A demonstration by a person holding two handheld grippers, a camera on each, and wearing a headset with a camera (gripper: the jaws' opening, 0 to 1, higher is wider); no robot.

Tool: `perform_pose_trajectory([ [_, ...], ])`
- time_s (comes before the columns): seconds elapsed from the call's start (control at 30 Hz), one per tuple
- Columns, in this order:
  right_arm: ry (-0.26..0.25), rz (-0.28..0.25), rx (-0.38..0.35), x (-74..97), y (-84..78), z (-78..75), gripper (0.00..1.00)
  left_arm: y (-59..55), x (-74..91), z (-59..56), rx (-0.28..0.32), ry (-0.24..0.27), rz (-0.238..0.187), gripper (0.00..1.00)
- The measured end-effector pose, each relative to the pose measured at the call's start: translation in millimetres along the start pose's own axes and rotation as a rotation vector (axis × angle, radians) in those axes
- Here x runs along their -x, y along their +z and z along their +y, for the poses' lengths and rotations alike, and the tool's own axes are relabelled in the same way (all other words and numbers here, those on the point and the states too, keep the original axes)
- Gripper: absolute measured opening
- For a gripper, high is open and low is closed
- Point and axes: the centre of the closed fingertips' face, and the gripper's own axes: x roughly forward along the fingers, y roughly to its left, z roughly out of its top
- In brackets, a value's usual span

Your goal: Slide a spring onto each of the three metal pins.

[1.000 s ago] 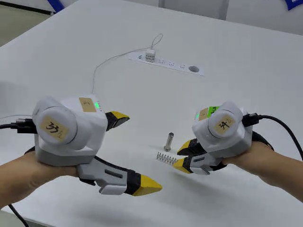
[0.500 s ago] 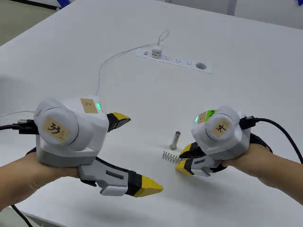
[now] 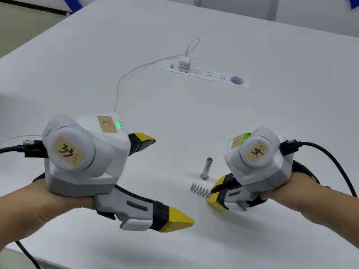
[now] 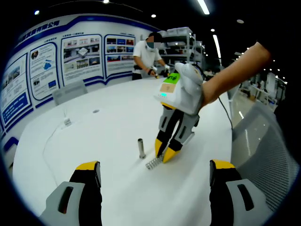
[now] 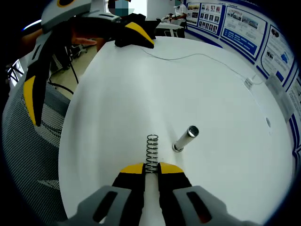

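A small metal spring (image 3: 198,190) (image 5: 151,151) lies on the white table, and my right gripper (image 3: 216,196) (image 5: 150,167) is shut on its near end. A short metal pin (image 3: 206,168) (image 5: 185,138) (image 4: 140,148) stands upright on the table just beside the spring, apart from it. In the left gripper view the right gripper (image 4: 165,154) pinches the spring (image 4: 153,163) low against the table. My left gripper (image 3: 162,179) (image 4: 153,188) is open, hovering to the left of the pin with nothing between its fingers.
A white power strip (image 3: 205,74) with a plugged-in adapter and a thin cable (image 3: 126,78) lies at the back of the table (image 3: 84,67). A black cable (image 3: 331,159) trails from the right gripper. A person (image 4: 146,52) stands far off at the table's other end.
The right gripper has dropped lower and its jaws have shut on the spring's end. The left gripper has hardly moved. The head camera has shifted a little.
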Motion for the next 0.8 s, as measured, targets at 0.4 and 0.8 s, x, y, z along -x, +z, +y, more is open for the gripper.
perform_pose_trajectory([
  [0.4, -0.025, -0.053, 0.010, 32.0, 14.0, 0.5, 0.11, 17.2, -3.5, 1.3, -0.028, -0.004, -0.035, 0.89],
  [0.8, -0.049, -0.090, 0.133, 73.1, 20.5, 14.0, 0.11, 29.5, -11.1, -18.4, -0.047, -0.074, -0.068, 0.79],
])
